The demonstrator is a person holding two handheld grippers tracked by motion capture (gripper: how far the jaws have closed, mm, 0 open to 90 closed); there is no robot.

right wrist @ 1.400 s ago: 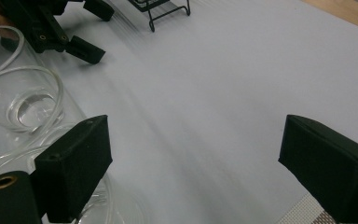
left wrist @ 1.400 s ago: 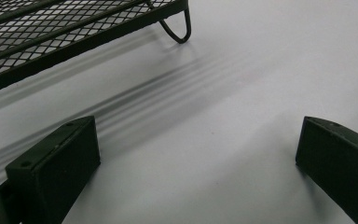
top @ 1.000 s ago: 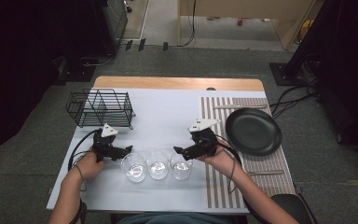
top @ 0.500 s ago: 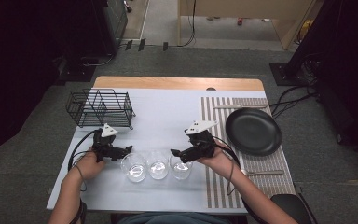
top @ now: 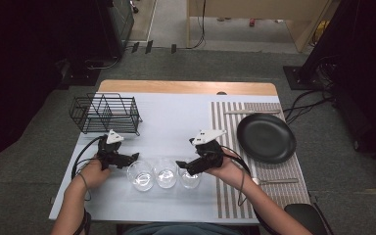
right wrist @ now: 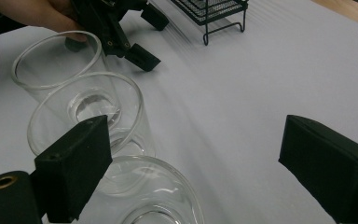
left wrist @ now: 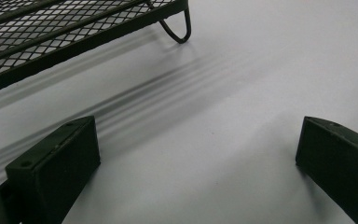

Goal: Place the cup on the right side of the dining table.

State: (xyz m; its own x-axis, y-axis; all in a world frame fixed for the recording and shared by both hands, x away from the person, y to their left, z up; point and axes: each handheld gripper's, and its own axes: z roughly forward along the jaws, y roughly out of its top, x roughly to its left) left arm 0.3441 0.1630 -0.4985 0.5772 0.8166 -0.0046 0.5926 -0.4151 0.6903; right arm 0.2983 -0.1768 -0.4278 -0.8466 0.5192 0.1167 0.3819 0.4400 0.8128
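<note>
**Gripper positions at the row of glasses**

We see three clear glasses in a row at lower centre of the high view: the left glass [top: 140, 175], the middle glass [top: 166, 172] and the right glass [top: 189, 178]. We hold the right gripper [top: 182, 165] just above the right glass, jaws spread. In the right gripper view that glass [right wrist: 156, 196] lies at bottom centre. The left gripper [top: 133, 157], jaws spread and empty, sits just left of the left glass, below the wire rack [top: 105, 113].
</note>
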